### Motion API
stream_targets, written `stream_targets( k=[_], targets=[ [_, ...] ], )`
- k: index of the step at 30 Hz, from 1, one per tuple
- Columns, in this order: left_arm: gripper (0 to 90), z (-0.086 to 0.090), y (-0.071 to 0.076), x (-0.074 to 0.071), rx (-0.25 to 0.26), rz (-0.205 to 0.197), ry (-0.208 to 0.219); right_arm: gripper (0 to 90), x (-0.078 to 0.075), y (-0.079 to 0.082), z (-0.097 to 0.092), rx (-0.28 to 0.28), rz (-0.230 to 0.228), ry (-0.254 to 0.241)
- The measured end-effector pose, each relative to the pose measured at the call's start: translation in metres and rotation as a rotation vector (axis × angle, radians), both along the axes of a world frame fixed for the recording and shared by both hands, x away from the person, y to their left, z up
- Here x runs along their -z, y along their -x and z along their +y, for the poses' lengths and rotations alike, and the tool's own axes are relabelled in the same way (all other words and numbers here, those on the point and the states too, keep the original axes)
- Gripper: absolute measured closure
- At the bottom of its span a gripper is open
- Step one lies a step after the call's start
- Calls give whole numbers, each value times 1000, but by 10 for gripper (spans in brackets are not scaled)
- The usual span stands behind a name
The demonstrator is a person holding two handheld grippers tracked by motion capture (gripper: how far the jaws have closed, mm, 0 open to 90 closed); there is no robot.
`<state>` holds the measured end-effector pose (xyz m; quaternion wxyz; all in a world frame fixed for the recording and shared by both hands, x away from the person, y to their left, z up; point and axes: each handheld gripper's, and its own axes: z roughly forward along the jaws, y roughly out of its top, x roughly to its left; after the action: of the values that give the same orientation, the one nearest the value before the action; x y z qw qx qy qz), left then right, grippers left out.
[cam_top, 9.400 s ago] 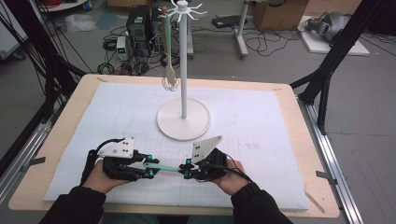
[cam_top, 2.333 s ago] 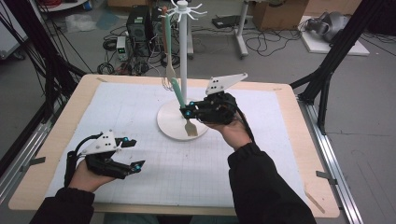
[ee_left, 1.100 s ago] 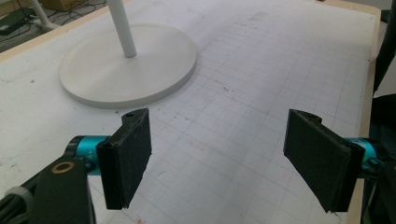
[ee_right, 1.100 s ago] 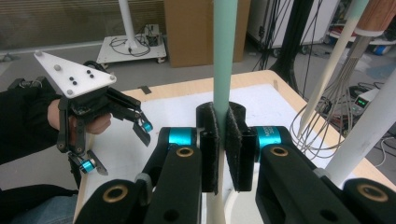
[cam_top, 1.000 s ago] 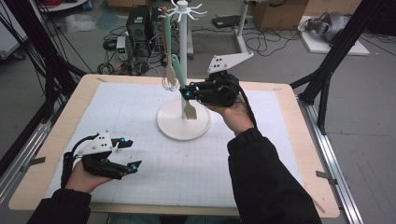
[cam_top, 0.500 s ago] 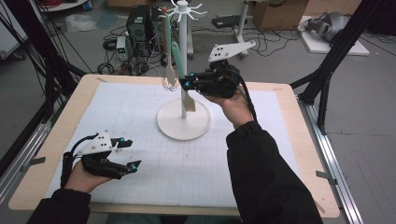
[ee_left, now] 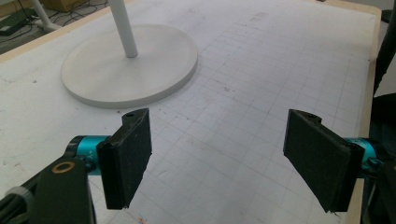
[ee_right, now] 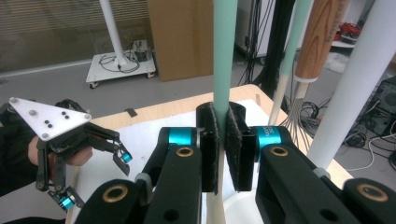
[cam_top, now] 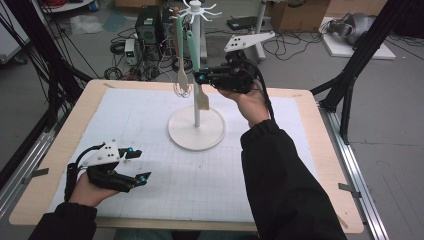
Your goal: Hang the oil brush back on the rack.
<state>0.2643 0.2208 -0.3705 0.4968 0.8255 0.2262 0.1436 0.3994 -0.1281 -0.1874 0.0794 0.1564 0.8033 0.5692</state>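
Observation:
A white hook stand [cam_top: 196,65] rises from a round base [cam_top: 196,131] at mid-table. My right gripper [cam_top: 199,77] is raised beside its pole, shut on a spatula's mint-green handle [cam_top: 191,50]; the cream blade [cam_top: 202,99] hangs below the jaws. The right gripper view shows the pads [ee_right: 208,149] of this gripper [ee_right: 223,149] clamped on that handle [ee_right: 224,56], with the pole [ee_right: 359,93] to the right. My left gripper [cam_top: 137,165] rests open on the mat at the front left, nothing between its fingers [ee_left: 127,154]. The left gripper [ee_left: 217,158] faces the stand's base [ee_left: 130,70].
A wooden-handled whisk [cam_top: 182,89] and another mint-handled utensil [cam_top: 179,45] hang from the stand's hooks [cam_top: 196,7]. A white grid mat [cam_top: 150,120] covers the wooden table [cam_top: 320,165]. Cables, boxes and frame legs lie on the floor beyond the far edge.
My right gripper has lifted the spatula higher and a little farther back along the stand's pole. The left gripper has stayed where it was, still open.

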Motion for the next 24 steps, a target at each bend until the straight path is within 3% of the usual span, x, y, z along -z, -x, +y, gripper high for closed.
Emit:
stream_targets(
  k=[24],
  targets=[
    [240,3,0,-1,-3,-3,2,846,-5,-21,5,47,29,-8]
  ],
)
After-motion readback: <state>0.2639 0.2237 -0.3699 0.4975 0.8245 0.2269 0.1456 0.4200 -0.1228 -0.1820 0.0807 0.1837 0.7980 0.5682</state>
